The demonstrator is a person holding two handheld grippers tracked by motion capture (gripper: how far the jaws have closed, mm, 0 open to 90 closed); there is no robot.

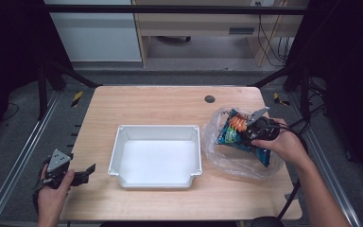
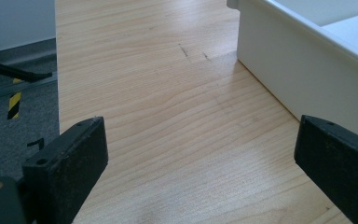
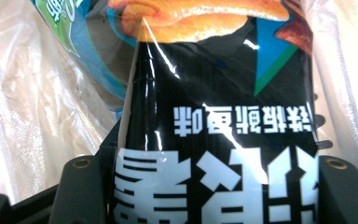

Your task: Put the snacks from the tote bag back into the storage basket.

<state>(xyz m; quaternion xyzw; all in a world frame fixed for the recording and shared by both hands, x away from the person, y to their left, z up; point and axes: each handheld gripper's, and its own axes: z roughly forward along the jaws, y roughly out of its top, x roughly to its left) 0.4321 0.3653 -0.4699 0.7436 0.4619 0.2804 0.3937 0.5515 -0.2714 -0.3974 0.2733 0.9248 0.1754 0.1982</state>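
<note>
White Chinese characters read upside down on the black snack bag (image 3: 214, 140), clamped lengthwise between the right gripper's (image 3: 209, 186) jaws; left gripper's (image 2: 200, 158) jaws stand apart over bare surface (image 2: 168, 102).

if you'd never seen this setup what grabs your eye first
Most striking is the colourful snack packet lying in a crumpled clear plastic bag at the table's right, with the right hand-held gripper set around its black end. Next comes the empty white tray at the centre of the wooden table. The left hand-held gripper sits open near the tray's left wall.
</note>
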